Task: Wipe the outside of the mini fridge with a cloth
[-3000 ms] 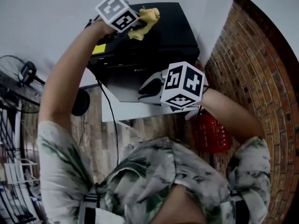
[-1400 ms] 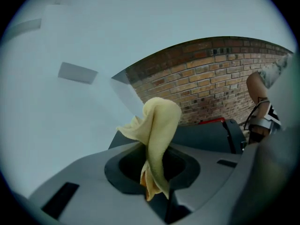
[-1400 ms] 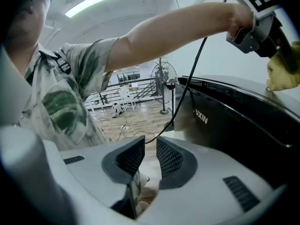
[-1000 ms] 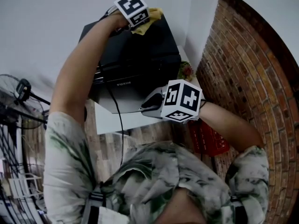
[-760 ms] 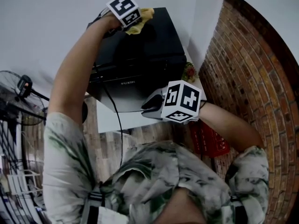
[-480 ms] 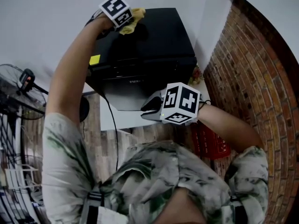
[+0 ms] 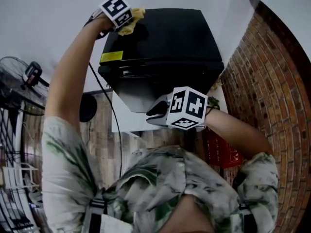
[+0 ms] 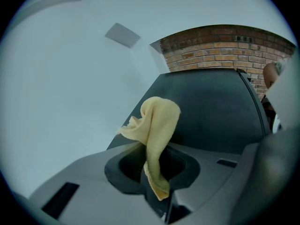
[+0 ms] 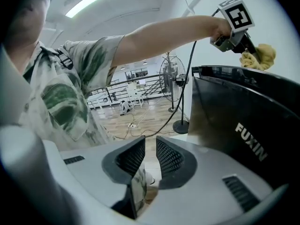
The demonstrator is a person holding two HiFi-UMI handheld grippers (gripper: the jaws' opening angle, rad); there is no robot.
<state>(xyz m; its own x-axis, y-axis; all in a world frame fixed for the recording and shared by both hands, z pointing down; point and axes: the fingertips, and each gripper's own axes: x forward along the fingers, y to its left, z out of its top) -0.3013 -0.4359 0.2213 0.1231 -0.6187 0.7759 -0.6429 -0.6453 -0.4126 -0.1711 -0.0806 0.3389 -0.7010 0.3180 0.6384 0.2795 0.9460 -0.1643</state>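
Note:
The black mini fridge (image 7: 165,47) stands on a low white stand (image 7: 127,124). My left gripper (image 7: 124,23) reaches to the back left corner of the fridge top and is shut on a yellow cloth (image 7: 131,24). In the left gripper view the cloth (image 8: 157,125) hangs folded between the jaws above the fridge top (image 8: 215,111). My right gripper (image 7: 153,113) hovers in front of the fridge door (image 9: 248,139), jaws almost together with nothing between them (image 9: 149,158). The right gripper view also shows the left gripper (image 9: 234,22) and the cloth (image 9: 258,56).
A brick wall (image 7: 272,81) runs along the right, with a red fire extinguisher (image 7: 221,149) at its foot. A standing fan (image 7: 29,76) is at the left. A black cable (image 7: 104,96) hangs down the fridge's left side. A white wall (image 8: 70,102) is behind.
The left gripper has slid the cloth leftward across the fridge top to its back left corner. The head view has shifted a little. The right gripper has stayed in place.

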